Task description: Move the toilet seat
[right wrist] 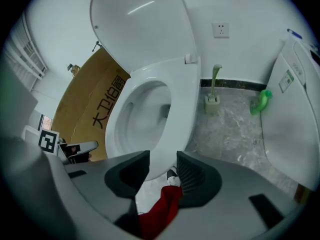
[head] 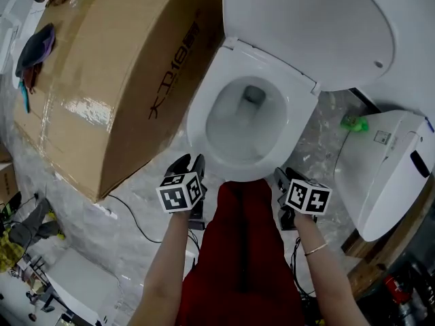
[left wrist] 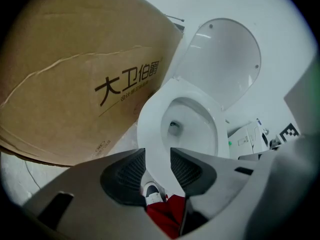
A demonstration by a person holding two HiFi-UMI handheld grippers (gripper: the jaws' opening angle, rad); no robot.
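Observation:
The white toilet stands with its lid [head: 306, 26] raised against the wall and the seat ring [head: 197, 124] lying flat on the bowl. My left gripper [head: 189, 160] is at the seat's front left edge and my right gripper [head: 280, 176] at its front right edge. In the left gripper view the left gripper [left wrist: 157, 166] has its jaws apart, and the seat [left wrist: 150, 119] rim shows in the gap, untouched by the pads. The right gripper [right wrist: 163, 171] stands the same way, with the seat [right wrist: 182, 99] front seen between its parted jaws.
A large cardboard box [head: 115, 73] leans close on the toilet's left. A second white toilet unit [head: 387, 168] stands at the right, with a green bottle [head: 354, 122] and a toilet brush [right wrist: 214, 96] by the wall. My red-trousered legs [head: 241, 250] are in front of the bowl. A cable [head: 129, 216] runs over the floor.

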